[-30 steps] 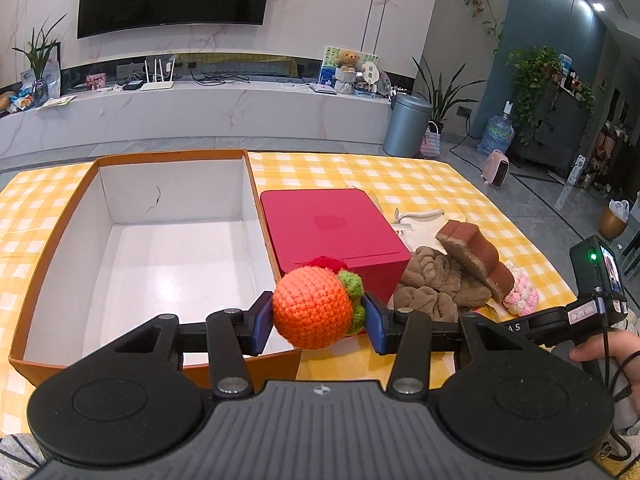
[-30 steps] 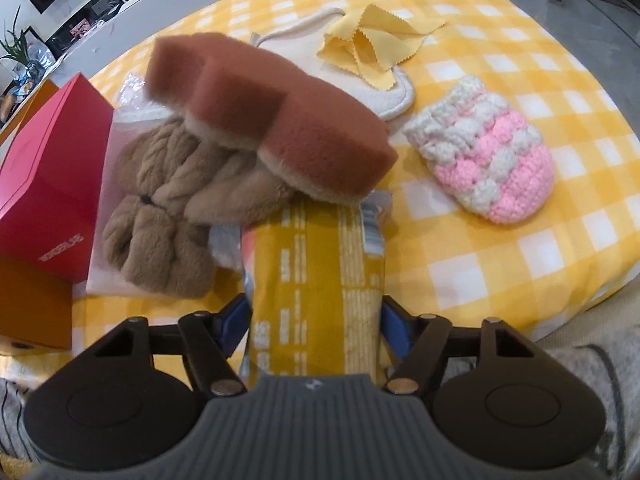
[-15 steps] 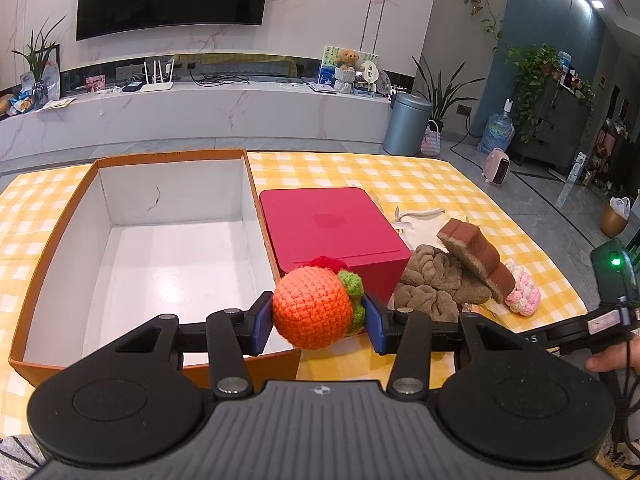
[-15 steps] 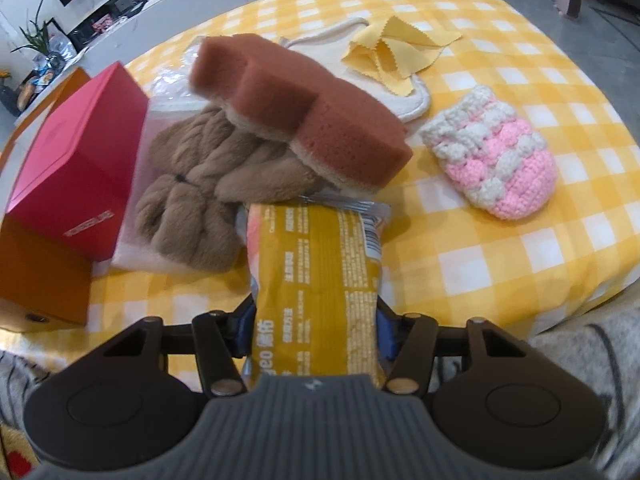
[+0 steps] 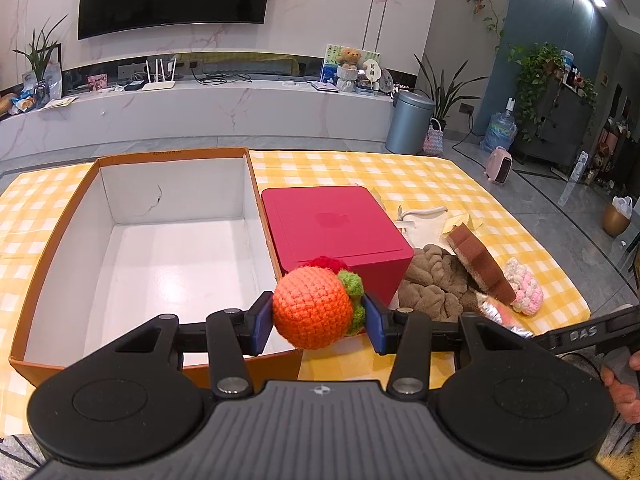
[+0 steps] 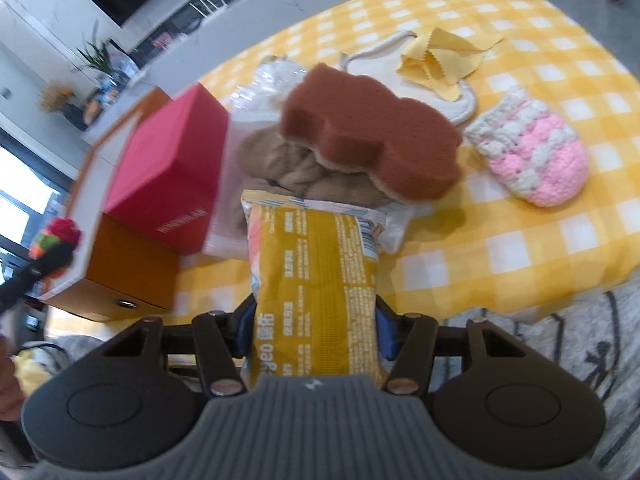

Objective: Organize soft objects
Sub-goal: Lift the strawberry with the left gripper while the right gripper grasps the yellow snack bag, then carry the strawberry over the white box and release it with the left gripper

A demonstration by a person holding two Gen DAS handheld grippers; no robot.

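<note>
My left gripper (image 5: 318, 320) is shut on an orange crocheted ball (image 5: 314, 306) with green and red trim, held above the near right corner of the open orange cardboard box (image 5: 56, 232). My right gripper (image 6: 316, 330) is shut on a yellow snack packet (image 6: 314, 280), lifted off the checked tablecloth. On the cloth lie a brown sponge (image 6: 368, 128) resting on a brown plush (image 6: 296, 168), a pink-and-white crocheted piece (image 6: 536, 148), and a yellow cloth (image 6: 444, 60) on a white pouch (image 6: 460, 104). The box interior is white and holds nothing.
A red box (image 5: 332, 228) stands right of the cardboard box; it also shows in the right wrist view (image 6: 168, 168). Clear plastic wrap (image 6: 272, 76) lies behind the plush. The table's near edge (image 6: 560, 300) runs just ahead of my right gripper.
My right gripper has closed on the yellow packet, lifted it and pulled back from the sponge, swinging left. The left gripper holds the ball nearly still.
</note>
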